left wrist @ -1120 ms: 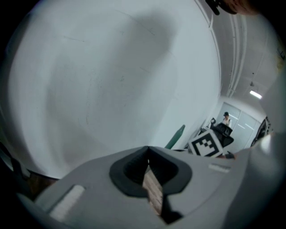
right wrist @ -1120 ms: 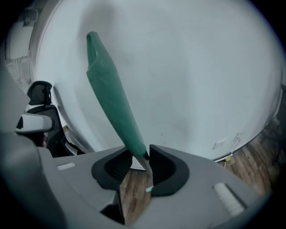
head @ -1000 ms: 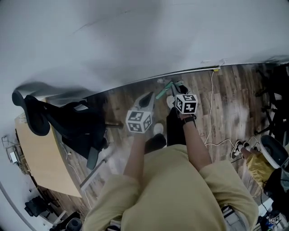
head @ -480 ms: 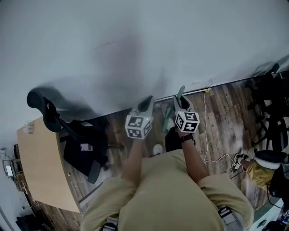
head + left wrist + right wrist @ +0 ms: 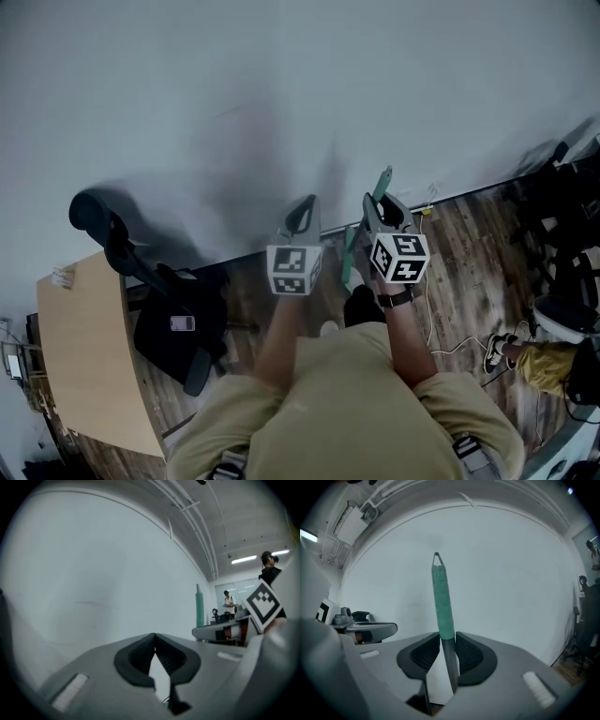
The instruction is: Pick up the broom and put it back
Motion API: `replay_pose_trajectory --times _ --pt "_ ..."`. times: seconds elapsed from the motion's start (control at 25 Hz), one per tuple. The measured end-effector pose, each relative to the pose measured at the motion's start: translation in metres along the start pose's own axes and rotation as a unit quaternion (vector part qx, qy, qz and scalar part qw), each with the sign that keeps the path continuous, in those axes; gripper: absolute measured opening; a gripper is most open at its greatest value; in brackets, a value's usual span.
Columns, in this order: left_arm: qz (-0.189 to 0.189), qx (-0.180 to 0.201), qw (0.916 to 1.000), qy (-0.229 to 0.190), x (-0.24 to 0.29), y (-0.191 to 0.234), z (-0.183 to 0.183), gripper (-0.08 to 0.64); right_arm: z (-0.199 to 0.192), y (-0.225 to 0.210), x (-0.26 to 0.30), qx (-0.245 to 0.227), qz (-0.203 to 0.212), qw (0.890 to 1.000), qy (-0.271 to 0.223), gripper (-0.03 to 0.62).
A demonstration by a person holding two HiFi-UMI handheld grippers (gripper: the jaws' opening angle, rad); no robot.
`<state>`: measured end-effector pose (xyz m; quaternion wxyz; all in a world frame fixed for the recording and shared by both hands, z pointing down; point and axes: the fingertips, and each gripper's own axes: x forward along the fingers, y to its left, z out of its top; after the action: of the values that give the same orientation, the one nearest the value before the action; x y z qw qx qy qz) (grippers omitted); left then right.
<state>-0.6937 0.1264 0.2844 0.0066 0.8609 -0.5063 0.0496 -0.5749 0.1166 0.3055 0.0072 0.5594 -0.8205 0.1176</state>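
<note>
Both grippers had risen with the broom (image 5: 442, 597) since the earlier frame, up along the wall (image 5: 281, 94). The right gripper (image 5: 449, 656) pinched the shaft just below its green grip, long axis upright. The left gripper (image 5: 154, 651), pressed together and empty, hung just beside it on the left, so the right carried the broom alone.

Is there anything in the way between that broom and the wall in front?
Nothing visible. The right gripper holds the broom upright, and the white wall ahead of it is bare; the office chair stands off to the left.
</note>
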Motion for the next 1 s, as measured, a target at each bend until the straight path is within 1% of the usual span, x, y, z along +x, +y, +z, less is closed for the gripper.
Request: replay_pose_trajectory --times 0.16,0.24,0.36,0.4,0.52,0.6,0.76,0.88,1.0 --pt "0.014 -0.006 0.9997 -0.018 -0.011 0.007 0.017 -0.005 0.033 0.017 -0.013 -0.018 0.005 0.999 -0.038 0.107" --pt "0.008 -0.008 0.9993 -0.035 -0.015 0.007 0.027 -0.005 0.045 0.023 -0.016 -0.021 0.008 0.998 -0.051 0.107" --pt "-0.004 -0.01 0.9982 -0.06 -0.024 0.005 0.045 -0.005 0.052 0.029 -0.021 -0.02 0.01 0.998 -0.057 0.107" --pt "-0.004 -0.006 0.9982 -0.06 -0.026 0.004 0.05 -0.005 0.053 0.03 -0.022 -0.021 0.01 0.998 -0.057 0.106" --pt "-0.004 0.022 0.9978 -0.062 -0.027 0.0 0.061 -0.005 0.059 0.032 -0.027 -0.024 0.009 0.998 -0.06 0.103" --pt "-0.005 0.018 0.9973 -0.071 -0.025 -0.001 0.067 -0.003 0.064 0.031 -0.031 -0.026 0.009 0.998 -0.065 0.1" --pt "-0.028 -0.015 0.9969 -0.071 -0.013 -0.018 0.063 0.002 0.067 0.018 -0.047 -0.03 -0.002 0.997 -0.071 0.098" --pt "-0.054 -0.021 0.9965 -0.059 0.003 -0.041 0.058 0.002 0.065 -0.003 -0.057 -0.021 -0.02 0.997 -0.07 0.097" --pt "-0.067 -0.028 0.9962 -0.049 0.021 -0.062 0.058 0.002 0.07 -0.025 -0.064 -0.015 -0.027 0.997 -0.07 0.097"
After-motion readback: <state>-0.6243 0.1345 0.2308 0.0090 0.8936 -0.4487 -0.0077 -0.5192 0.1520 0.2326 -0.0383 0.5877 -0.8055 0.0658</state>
